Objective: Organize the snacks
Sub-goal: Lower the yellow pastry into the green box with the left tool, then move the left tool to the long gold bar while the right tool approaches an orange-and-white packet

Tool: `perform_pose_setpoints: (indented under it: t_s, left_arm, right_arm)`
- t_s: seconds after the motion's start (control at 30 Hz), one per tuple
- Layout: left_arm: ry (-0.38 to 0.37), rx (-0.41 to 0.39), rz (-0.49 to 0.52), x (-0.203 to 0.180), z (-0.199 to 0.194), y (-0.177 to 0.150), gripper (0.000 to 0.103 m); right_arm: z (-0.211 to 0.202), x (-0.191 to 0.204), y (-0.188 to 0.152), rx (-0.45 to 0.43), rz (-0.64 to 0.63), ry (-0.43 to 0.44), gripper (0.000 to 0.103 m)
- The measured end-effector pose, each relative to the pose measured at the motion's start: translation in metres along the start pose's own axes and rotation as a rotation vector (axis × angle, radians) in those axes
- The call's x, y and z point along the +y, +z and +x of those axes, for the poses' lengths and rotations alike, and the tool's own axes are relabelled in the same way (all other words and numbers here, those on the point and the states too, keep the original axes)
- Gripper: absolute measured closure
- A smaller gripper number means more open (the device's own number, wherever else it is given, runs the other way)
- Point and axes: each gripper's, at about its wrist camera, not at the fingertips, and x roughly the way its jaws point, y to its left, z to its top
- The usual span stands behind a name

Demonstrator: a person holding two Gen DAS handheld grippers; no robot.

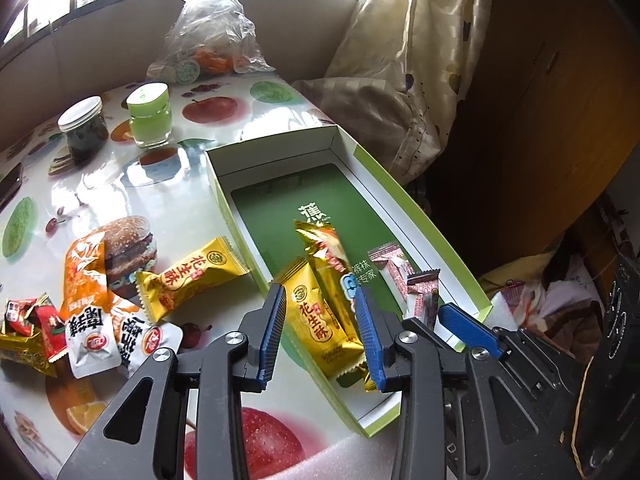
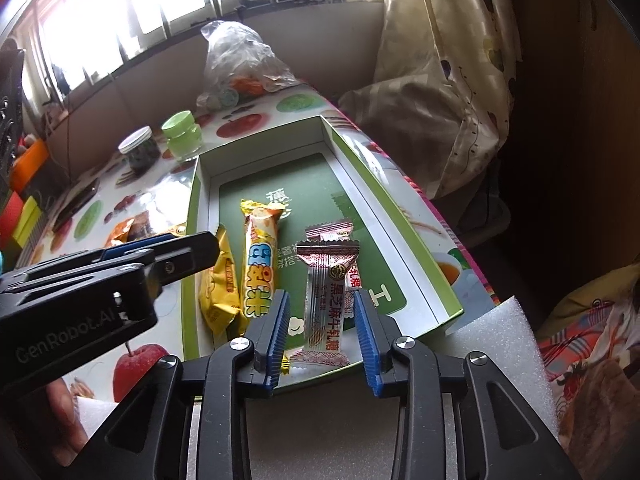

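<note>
My table [image 1: 132, 184], with its glossy fruit-print cover, fills the left wrist view, and the open green-and-white box [image 1: 400, 216] runs from centre toward 5 o'clock on it. Outside the box, at 8 o'clock, a loose heap of snacks [image 1: 92, 304] lies on the cover. At 10 o'clock stand a dark jar [image 1: 86, 130] and a green jar [image 1: 150, 116], side by side. Inside the box, my left gripper [image 1: 320, 312] has its blue pads apart around a gold peanut bar [image 1: 320, 320] — not pressing it. Just right of it lies a longer gold bar [image 2: 258, 264]. My right gripper [image 2: 320, 320] also stands parted, straddling a white nougat candy [image 2: 326, 304] lying flat on the box floor — no squeeze there either.
</note>
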Motion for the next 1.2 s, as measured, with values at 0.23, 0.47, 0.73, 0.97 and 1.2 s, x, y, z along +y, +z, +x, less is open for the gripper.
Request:
perform_pose_setpoints:
  t_s: [0.23, 0.47, 0.73, 0.97, 1.2]
  left_arm:
    - [0.003, -0.030, 0.010, 0.002, -0.015, -0.004, 0.065]
    - [0.034, -0.071, 0.016, 0.008, -0.032, -0.008, 0.065]
    - [0.083, -0.099, 0.008, 0.021, -0.048, -0.017, 0.065]
    - [0.132, -0.117, -0.011, 0.041, -0.061, -0.026, 0.065]
    - [0.182, -0.106, -0.080, 0.077, -0.072, -0.039, 0.065]
  right_arm:
    - [-0.007, 0.005, 0.000, -0.015, -0.005, -0.002, 0.068]
    - [-0.014, 0.012, 0.001, -0.034, -0.009, 0.000, 0.068]
    - [-0.022, 0.026, 0.003, -0.056, -0.027, 0.022, 0.066]
    - [-0.026, 0.044, 0.006, -0.068, -0.049, 0.050, 0.066]
    - [-0.025, 0.066, 0.010, -0.071, -0.090, 0.083, 0.065]
